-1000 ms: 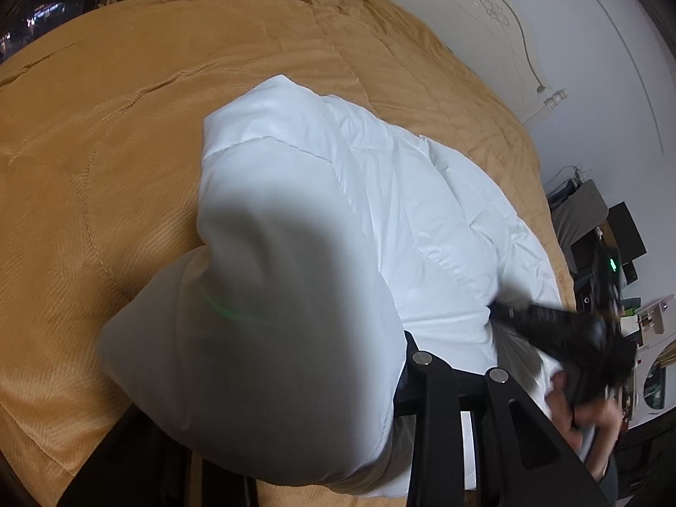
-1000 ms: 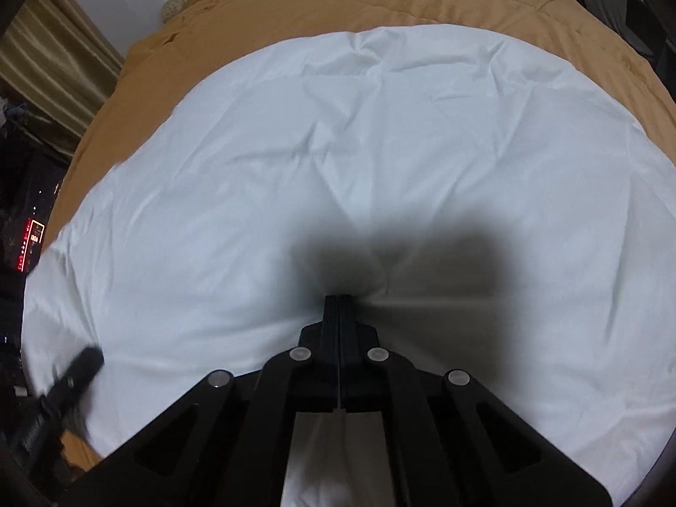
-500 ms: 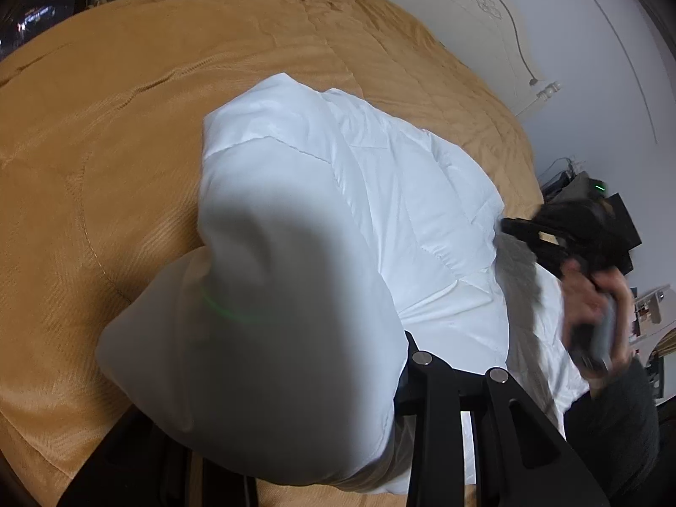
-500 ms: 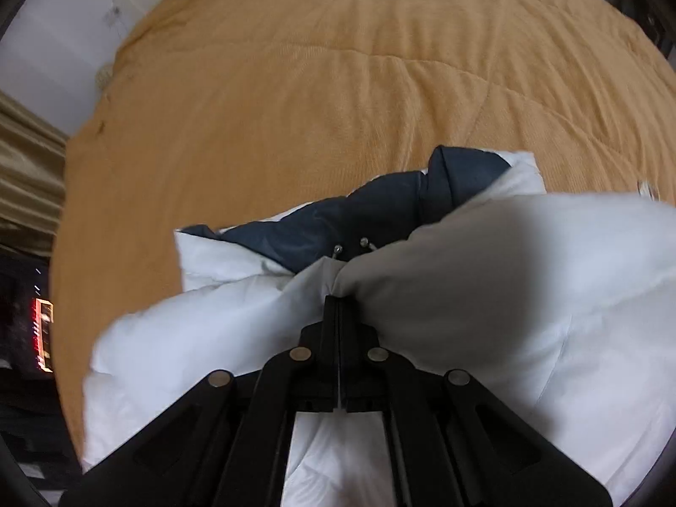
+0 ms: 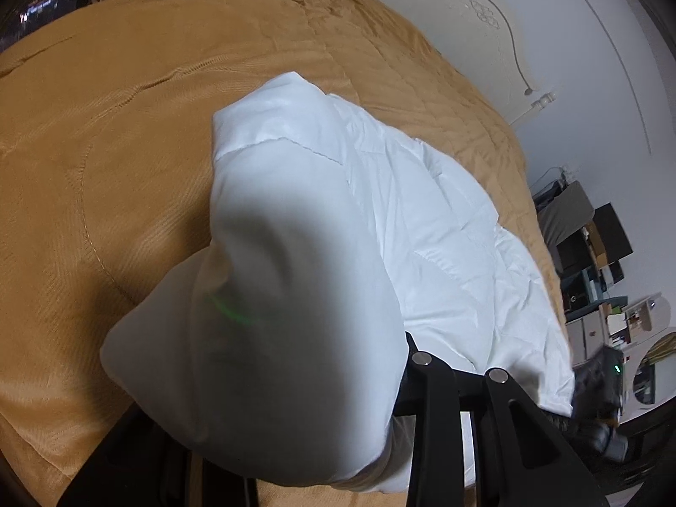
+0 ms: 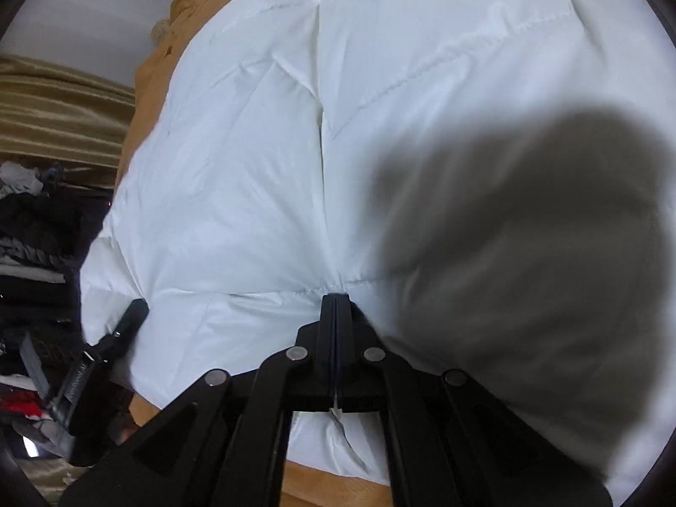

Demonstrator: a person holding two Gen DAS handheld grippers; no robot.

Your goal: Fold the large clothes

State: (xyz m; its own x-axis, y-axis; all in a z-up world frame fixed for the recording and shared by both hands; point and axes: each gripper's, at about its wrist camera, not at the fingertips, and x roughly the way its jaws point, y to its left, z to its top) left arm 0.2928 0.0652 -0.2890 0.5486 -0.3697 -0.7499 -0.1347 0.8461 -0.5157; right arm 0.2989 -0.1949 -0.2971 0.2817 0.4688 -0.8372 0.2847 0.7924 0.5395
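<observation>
Ahead of my right tongs, clamped on the white jacket, its dark lining has vanished; that fold has landed on the bed. Fabric buries my left tongs, so I cannot tell their grip.

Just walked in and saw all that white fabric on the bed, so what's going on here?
A person is folding a white puffy jacket on a bed with a tan bedspread, with a hand-held gripper in each hand. The right hand-held gripper is shut on the jacket's edge at a seam. The left hand-held gripper is at the jacket's other side, fabric draped over its camera; its grip cannot be made out.
</observation>
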